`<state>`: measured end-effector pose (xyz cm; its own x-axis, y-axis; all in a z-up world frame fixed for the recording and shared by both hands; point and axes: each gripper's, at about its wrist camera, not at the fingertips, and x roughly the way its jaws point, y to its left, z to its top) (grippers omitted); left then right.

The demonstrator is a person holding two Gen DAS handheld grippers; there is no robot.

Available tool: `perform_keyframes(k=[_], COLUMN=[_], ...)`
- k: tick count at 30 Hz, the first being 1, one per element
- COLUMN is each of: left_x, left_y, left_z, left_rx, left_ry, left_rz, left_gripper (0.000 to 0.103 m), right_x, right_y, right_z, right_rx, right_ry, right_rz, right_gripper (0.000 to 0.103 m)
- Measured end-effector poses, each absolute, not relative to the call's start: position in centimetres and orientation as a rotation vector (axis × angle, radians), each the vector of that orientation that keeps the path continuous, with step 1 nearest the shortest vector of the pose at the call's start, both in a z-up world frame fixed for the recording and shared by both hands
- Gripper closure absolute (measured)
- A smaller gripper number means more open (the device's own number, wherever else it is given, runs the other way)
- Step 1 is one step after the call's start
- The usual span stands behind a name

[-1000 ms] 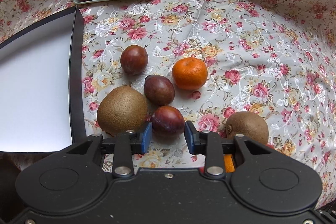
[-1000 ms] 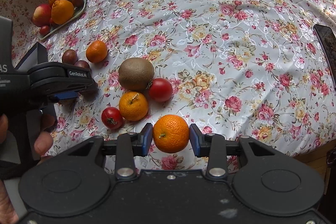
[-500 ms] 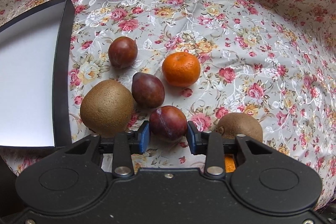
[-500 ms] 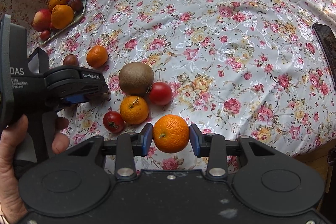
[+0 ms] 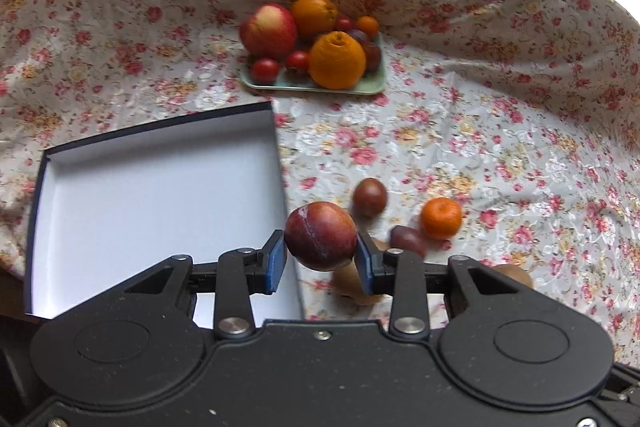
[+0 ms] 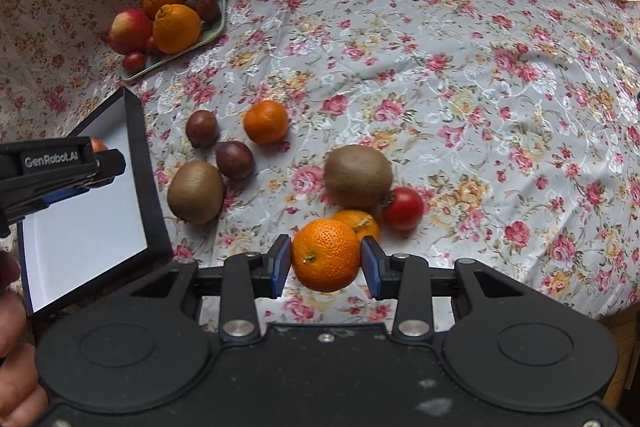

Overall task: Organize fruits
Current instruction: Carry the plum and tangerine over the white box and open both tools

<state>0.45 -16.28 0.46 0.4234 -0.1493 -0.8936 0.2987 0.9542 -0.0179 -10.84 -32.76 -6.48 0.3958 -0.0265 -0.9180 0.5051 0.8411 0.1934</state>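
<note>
Left claw (image 5: 321,259) clamped on a dark red plum (image 5: 321,241), held clear of the floral worktop (image 5: 500,147) beside the right edge of the open white-lined box (image 5: 160,195); right claw (image 6: 326,263) clamped on an orange (image 6: 326,255). Beyond, loose kiwis (image 6: 358,175), plums and a mandarin (image 6: 266,121) lie at 12 o'clock. Farthest, at 11 o'clock, a green tray (image 6: 214,31) holds piled fruit.

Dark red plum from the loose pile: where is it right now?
Left wrist view: dark red plum sits clamped in the left gripper, beside the white-lined box's right wall.
</note>
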Motion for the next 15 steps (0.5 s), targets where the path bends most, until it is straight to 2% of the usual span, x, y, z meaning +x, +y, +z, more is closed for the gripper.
perform_keyframes(k=[6,15], left_x=[2.9,5.2], left_y=[-9.5,-1.8], left_z=[0.1,-2.1], left_rx=[0.171,0.065], left_ry=[1.090,1.208], left_rz=[-0.116,-0.024], left_gripper=[0.058,0.058], right_x=[-6.7,-2.2], right_y=[-26.7,-18.5], right_z=[-6.0,-5.9], right_rx=[0.413,0.327], right_ry=[1.134,1.135], right_rz=[-0.245,-0.103], right_gripper=[0.064,0.064])
